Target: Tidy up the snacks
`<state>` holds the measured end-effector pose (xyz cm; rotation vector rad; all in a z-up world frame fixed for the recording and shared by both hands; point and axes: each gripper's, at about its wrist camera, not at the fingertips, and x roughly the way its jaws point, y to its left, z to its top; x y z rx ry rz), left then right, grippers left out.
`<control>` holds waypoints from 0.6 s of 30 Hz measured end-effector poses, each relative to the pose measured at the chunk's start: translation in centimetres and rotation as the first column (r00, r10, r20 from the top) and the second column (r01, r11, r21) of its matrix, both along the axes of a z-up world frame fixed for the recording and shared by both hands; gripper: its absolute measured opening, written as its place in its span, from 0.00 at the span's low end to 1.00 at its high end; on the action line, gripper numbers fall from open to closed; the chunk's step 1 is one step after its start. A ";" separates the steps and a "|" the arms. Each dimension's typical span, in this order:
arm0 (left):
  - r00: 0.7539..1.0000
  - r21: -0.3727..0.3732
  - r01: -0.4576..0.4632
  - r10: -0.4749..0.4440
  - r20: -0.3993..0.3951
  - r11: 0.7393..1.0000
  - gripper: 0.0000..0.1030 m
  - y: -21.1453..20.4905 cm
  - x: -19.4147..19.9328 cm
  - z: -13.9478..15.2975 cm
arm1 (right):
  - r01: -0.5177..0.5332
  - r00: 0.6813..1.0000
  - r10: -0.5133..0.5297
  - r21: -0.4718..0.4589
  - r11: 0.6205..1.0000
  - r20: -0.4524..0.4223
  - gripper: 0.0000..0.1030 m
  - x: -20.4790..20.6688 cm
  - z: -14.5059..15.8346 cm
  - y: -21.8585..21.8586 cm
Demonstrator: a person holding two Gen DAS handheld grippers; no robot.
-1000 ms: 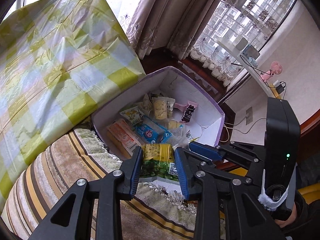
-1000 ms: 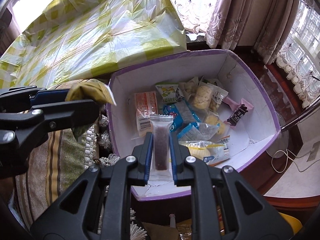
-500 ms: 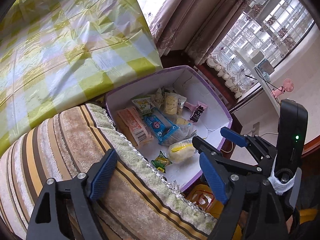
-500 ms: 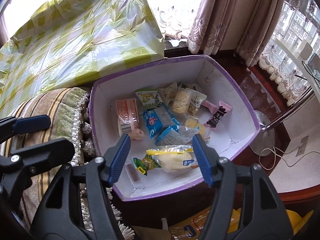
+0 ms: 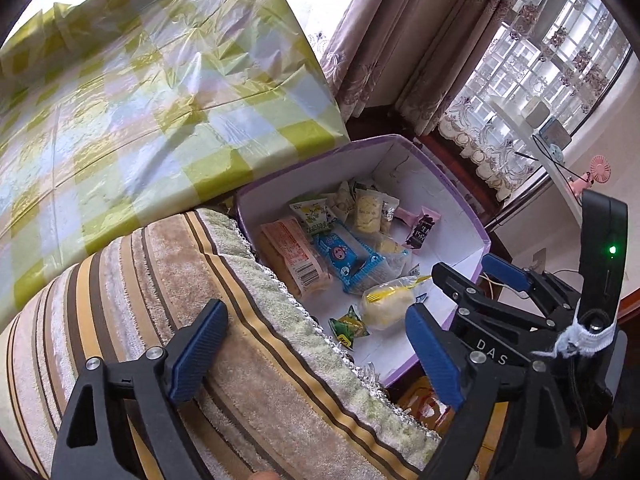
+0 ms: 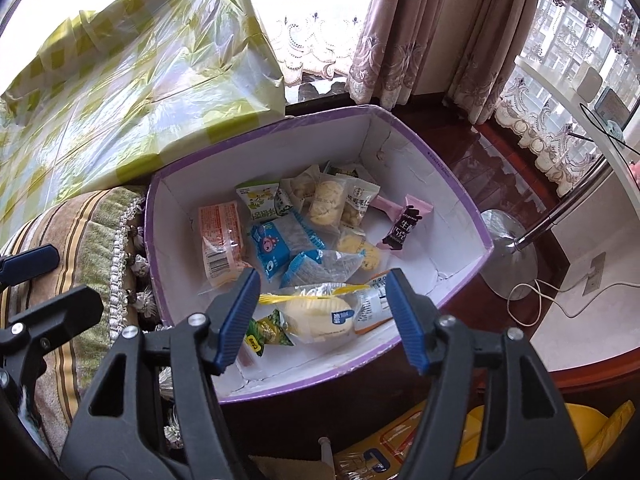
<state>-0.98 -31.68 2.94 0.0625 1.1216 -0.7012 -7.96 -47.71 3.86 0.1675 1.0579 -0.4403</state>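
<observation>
Both packets are dropped since a second ago: green snack packet [image 6: 266, 332] and the red bar now lie in the purple-rimmed box [image 6: 452, 184], lower centre of the right view, beside the yellow cake packet [image 6: 320, 316]. Left gripper [image 5: 316, 354] fingers still opening, nothing between them, over the striped cushion [image 5: 168, 280]. Right gripper [image 6: 322, 320] fingers apart, empty, above the box's near edge.
</observation>
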 end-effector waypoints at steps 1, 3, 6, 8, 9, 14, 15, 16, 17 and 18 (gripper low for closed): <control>1.000 -0.022 0.006 -0.006 -0.008 1.000 0.95 0.1 0.0 -0.1 | 0.000 1.000 0.000 -0.001 1.000 0.000 0.66 0.0 0.0 0.0; 1.000 -0.053 0.004 -0.005 -0.023 0.999 0.99 0.3 0.1 -0.3 | 0.003 1.000 -0.003 -0.001 1.000 -0.004 0.66 -0.1 -0.1 -0.1; 1.000 -0.056 0.001 -0.002 -0.028 0.998 1.00 0.0 0.1 -0.2 | 0.006 1.000 -0.006 -0.001 1.000 -0.006 0.66 -0.2 -0.2 -0.3; 1.000 -0.030 0.006 -0.007 -0.022 1.000 1.00 -0.4 0.0 -0.4 | 0.010 1.000 -0.010 -0.001 1.000 -0.006 0.66 -0.2 -0.2 -0.4; 1.000 -0.014 0.011 -0.011 -0.019 1.000 1.00 -0.7 -0.1 -0.4 | 0.012 1.000 -0.012 0.000 1.000 -0.007 0.66 -0.3 -0.2 -0.5; 1.000 -0.006 0.004 -0.005 -0.020 1.000 1.00 -0.7 0.0 -0.5 | 0.017 1.000 -0.017 -0.004 1.000 -0.011 0.66 -0.4 -0.2 -0.6; 1.000 -0.008 0.004 -0.004 -0.019 1.000 1.00 -0.7 0.0 -0.5 | 0.018 1.000 -0.018 -0.004 1.000 -0.012 0.66 -0.4 -0.3 -0.7; 1.000 -0.010 0.005 -0.005 -0.018 1.000 1.00 -0.7 0.0 -0.6 | 0.019 1.000 -0.019 -0.003 1.000 -0.013 0.66 -0.4 -0.3 -0.7; 1.000 -0.012 0.004 -0.005 -0.018 1.000 1.00 -0.7 0.0 -0.6 | 0.018 1.000 -0.018 -0.002 1.000 -0.014 0.66 -0.3 -0.3 -0.7; 1.000 -0.015 0.003 -0.003 -0.018 1.000 1.00 -0.6 0.1 -0.6 | 0.018 1.000 -0.018 0.000 1.000 -0.015 0.66 -0.3 -0.4 -0.7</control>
